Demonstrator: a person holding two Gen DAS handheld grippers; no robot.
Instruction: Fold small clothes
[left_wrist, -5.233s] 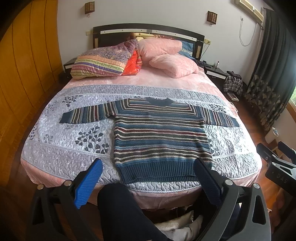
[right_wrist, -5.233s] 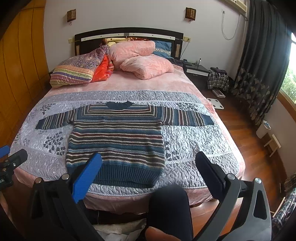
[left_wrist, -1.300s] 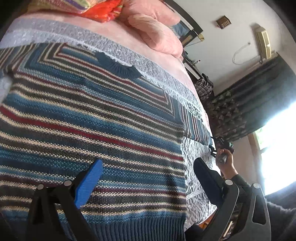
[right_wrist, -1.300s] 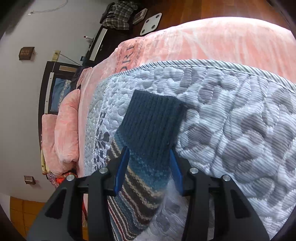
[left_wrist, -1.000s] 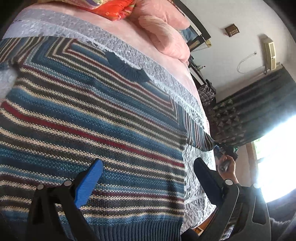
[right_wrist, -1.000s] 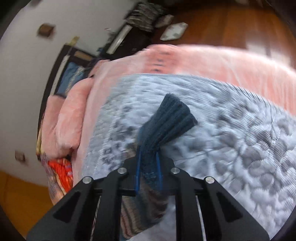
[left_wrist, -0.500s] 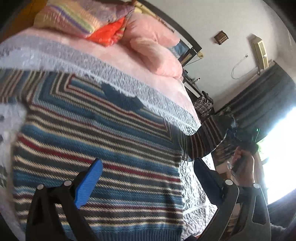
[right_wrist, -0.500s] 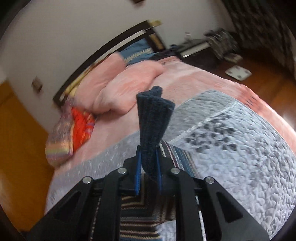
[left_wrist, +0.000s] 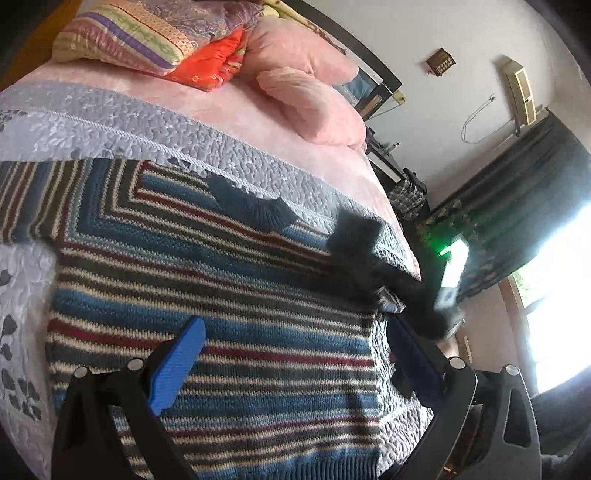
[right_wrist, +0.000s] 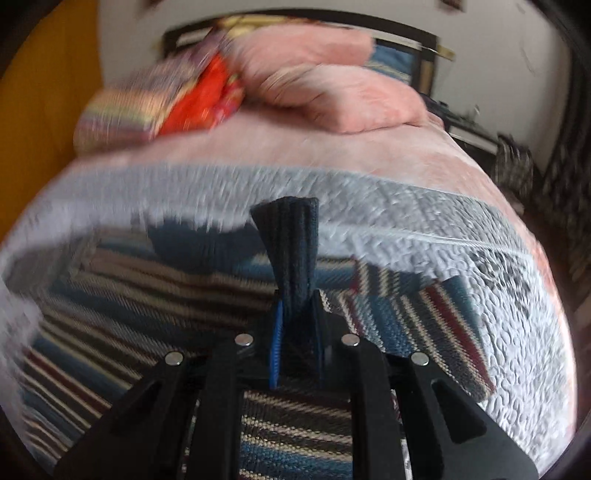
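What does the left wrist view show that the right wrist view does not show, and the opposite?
Only the left wrist view shows the open left gripper above the sweater's body, the sweater's other sleeve lying flat, the curtain and the bright window.

Only the right wrist view shows the right gripper from close, shut on the dark cuff, which stands up between its fingers.

Both show the striped sweater, the grey quilt, the pink pillows and the carried cuff, blurred in the left view.
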